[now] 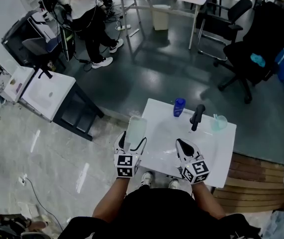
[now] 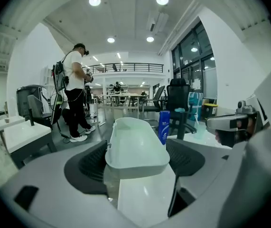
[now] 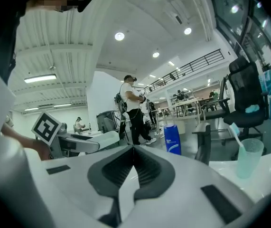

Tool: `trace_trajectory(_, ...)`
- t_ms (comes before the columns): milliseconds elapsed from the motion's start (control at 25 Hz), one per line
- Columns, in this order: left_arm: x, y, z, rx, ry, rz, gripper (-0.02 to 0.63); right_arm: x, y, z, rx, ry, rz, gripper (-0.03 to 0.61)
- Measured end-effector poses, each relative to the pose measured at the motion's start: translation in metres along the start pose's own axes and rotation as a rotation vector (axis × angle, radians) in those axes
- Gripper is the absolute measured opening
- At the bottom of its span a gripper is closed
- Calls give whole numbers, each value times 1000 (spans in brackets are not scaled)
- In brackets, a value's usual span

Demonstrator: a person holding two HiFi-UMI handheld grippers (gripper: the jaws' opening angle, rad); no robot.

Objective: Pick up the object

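The left claw [image 2: 137, 158] is clamped on the near end of a pale oblong tub [image 2: 136, 144], its jaws spread wide with the ribbed pads pressed against the tub's two long sides. The tub reaches away from the claw toward the far side and sits at the left edge of the white worktop [image 1: 222, 153]. Whether its far end is clear of the surface, I cannot tell. The right claw [image 3: 133, 164] has its jaws together with nothing between them, and it hovers over the near right part of the worktop.

The main risk is the grip itself. Only one end is pinched, the plastic looks smooth, and most of the tub's length hangs beyond the pads. A quick lift or a wrist tilt could therefore let it pivot downward and slip out. Being at the left edge, it would probably fall to the floor, not back onto the worktop.

A swing to the right could also knock the blue bottle [image 1: 179, 107] or the black tap [image 1: 197, 116] at the far side. The cup [image 1: 220, 122] is well apart and less exposed.
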State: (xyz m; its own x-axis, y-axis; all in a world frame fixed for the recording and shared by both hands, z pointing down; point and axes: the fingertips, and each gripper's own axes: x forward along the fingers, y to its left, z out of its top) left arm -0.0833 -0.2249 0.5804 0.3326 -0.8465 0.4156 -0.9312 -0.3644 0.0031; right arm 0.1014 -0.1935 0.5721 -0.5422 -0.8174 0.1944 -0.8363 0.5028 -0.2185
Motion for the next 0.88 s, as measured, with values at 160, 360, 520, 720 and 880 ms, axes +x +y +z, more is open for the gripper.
trace_trajectory(160,-5,-3,16,-4,-38,-8,405,-4,-25,20,-27,-41,-58,18)
trace_trajectory(360,-8,-9,26,-7,-69,-19,405,-2,-24,26,-173,5,-95,18)
trace_trajectory(520,-6,-13,29,4,-75,-31,405,2,-17,27,-242,38,-108,17)
trace_trajectory(720,-4,-17,30,-3,-79,-35,405,0,-21,31,-242,28,-119,17)
trace_trajectory(880,-4,-14,36,-5,-88,-28,405,0,-23,34,-238,24,-125,17)
